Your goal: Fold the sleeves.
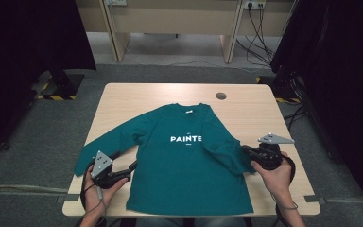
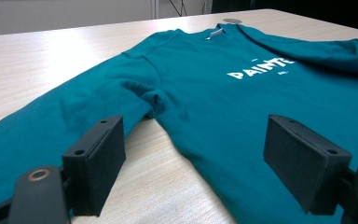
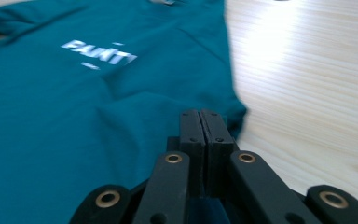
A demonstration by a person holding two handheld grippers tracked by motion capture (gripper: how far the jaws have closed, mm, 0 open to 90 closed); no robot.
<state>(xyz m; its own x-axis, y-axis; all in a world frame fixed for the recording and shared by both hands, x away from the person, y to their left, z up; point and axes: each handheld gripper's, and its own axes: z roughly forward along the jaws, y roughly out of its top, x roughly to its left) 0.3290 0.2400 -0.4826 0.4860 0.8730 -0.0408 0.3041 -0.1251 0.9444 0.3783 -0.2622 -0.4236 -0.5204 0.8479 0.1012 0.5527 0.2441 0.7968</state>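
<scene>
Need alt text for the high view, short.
A teal long-sleeved sweatshirt with white lettering lies flat on a light wooden table. The right gripper is shut on its folded-in sleeve; the left gripper sits open by the other sleeve.

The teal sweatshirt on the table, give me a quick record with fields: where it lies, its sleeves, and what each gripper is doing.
garment: teal sweatshirt, front up, white print showing
surface: wooden table
left sleeve: spread out towards the table's left edge
right sleeve: folded in over the body
left gripper: open, jaws apart above the left sleeve's armpit
right gripper: shut, sleeve cloth pinched at the jaws
table hole: beyond the collar, uncovered
</scene>
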